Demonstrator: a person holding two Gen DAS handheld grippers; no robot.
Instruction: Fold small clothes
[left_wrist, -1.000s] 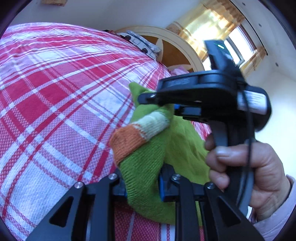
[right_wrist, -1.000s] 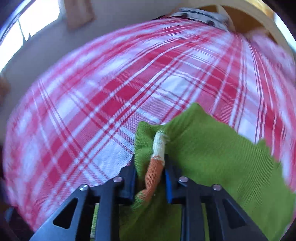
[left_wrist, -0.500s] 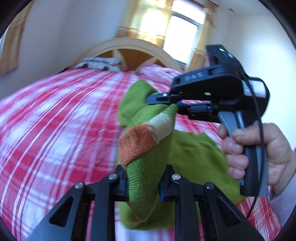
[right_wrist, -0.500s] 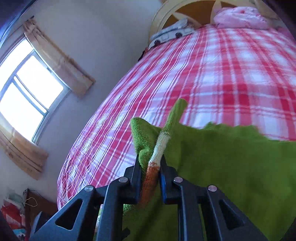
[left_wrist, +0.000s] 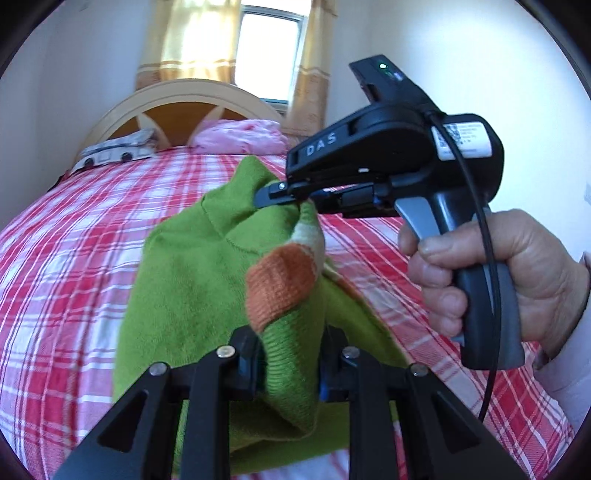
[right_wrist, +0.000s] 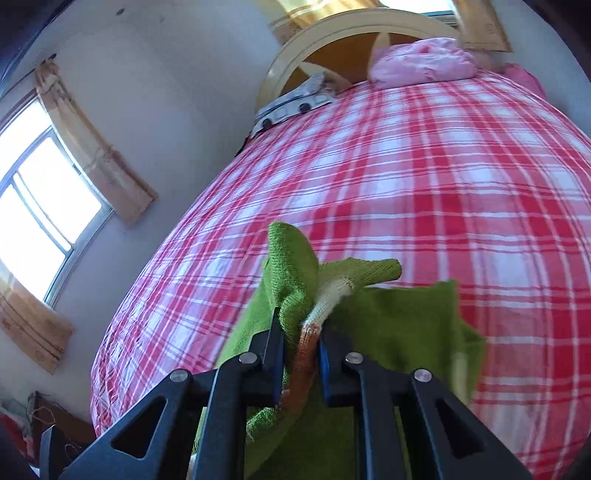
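Observation:
A small green knit sweater (left_wrist: 184, 280) with an orange and cream cuff (left_wrist: 284, 280) hangs lifted above the red plaid bed (left_wrist: 55, 258). My left gripper (left_wrist: 290, 354) is shut on a bunched green edge of it. My right gripper (left_wrist: 284, 194), seen from the side in the left wrist view, is shut on the sweater higher up near the cuff. In the right wrist view my right gripper (right_wrist: 301, 343) pinches green fabric (right_wrist: 388, 321) and the orange and cream cuff (right_wrist: 306, 339) between its fingers. The sweater's lower part is hidden below both grippers.
The plaid bedspread (right_wrist: 406, 184) fills the area ahead. A pink pillow (left_wrist: 240, 136) and a folded grey cloth (left_wrist: 114, 151) lie by the cream headboard (left_wrist: 177, 99). Curtained windows (right_wrist: 40, 199) are on the walls.
Both grippers have lifted the sweater up off the bed and tilted upward, so the headboard, windows and walls came into view. Both grips have held.

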